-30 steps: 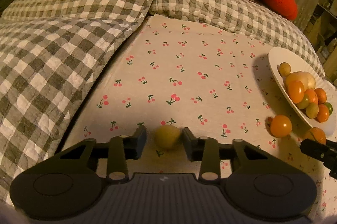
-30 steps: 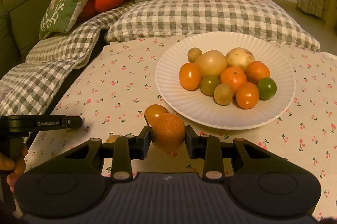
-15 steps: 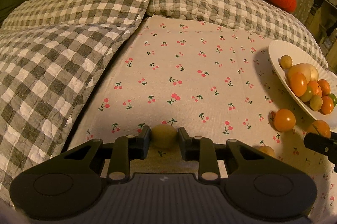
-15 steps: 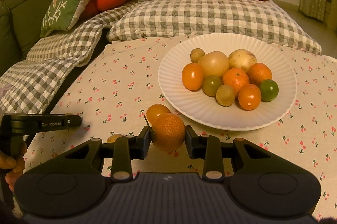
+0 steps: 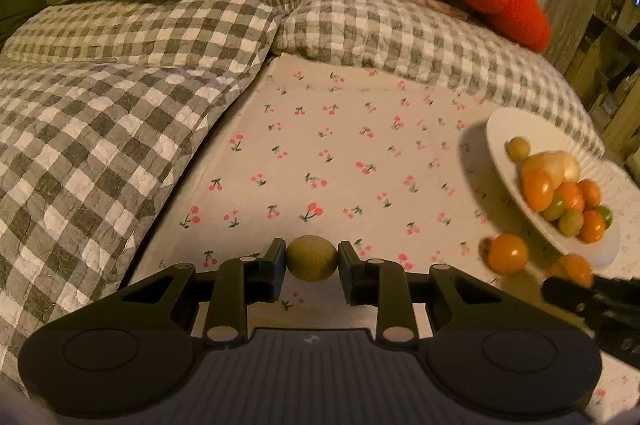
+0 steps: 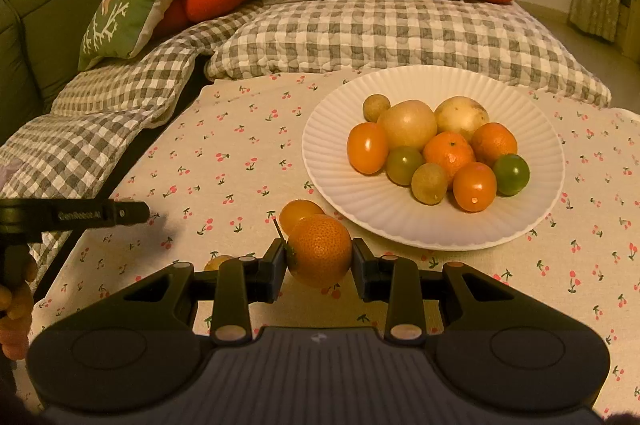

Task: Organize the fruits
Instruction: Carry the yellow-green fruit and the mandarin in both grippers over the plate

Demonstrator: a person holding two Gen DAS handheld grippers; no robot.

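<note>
Grippers (image 5: 312, 259) (image 6: 319, 257) over cherry-print cloth (image 6: 240, 161), checked quilt (image 6: 380, 33) behind.

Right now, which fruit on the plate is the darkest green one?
The round green fruit at the pile's right edge on the white plate. The other greenish ones are paler, olive-yellow.

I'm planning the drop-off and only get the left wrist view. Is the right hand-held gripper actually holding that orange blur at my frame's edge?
Observer: Yes. The right hand-held gripper is shut on a mandarin.
Operator: Is there room on the plate?
Observer: The plate's near part is bare. Its ten fruits are bunched toward the middle and back.
Operator: Any loose fruit I'm missing?
Observer: A small yellowish fruit lies on the cherry-print cloth beside that hand-held gripper's left finger, partly hidden by it.
</note>
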